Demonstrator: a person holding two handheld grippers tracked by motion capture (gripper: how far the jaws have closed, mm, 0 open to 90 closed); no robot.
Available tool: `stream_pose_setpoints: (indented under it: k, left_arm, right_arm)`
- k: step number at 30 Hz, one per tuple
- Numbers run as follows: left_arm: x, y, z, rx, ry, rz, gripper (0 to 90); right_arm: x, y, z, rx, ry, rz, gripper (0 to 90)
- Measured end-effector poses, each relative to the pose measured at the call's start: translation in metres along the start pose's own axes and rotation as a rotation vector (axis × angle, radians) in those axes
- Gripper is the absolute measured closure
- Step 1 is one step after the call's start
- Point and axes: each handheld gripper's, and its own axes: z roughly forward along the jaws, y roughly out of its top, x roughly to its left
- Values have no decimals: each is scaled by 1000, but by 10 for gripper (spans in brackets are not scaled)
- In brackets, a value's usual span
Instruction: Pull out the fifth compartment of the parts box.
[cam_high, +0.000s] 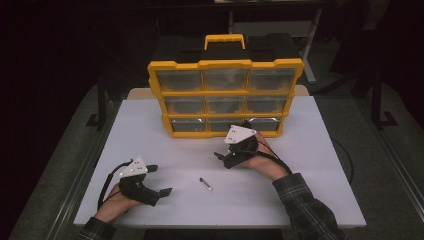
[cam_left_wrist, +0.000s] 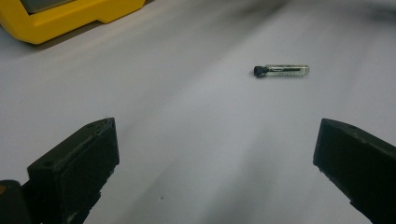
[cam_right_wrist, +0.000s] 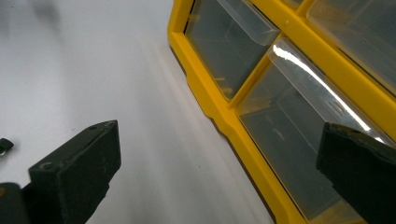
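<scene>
Black jaws of our left gripper stand wide apart and empty at the table's near left, aimed toward the vial. That small clear tube with a dark cap lies flat on the white table, between the two grippers. We judge it light, stiff, slick and breakable, likely to roll, so we would pinch it across the middle of its body. In the high view its long axis runs diagonally, cap toward the far left. Our right gripper also gapes empty, just before the yellow drawer organizer and its bottom row.
</scene>
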Motion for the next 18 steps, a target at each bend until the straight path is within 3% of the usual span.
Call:
stream_pose_setpoints:
  k: [4,8,15,18]
  left_arm:
    - [-1,0,0,0,0,-4,0]
    - [0,0,0,-1,4,3,0]
    - [0,0,0,-1,2,2,0]
    - [0,-1,0,-1,3,3,0]
  right_arm:
    - [0,0,0,4,-14,-31,0]
    - [2,1,0,2,-18,-18,0]
    - [3,1,0,13,-42,-71,0]
    - [4,1,0,15,-48,-70,0]
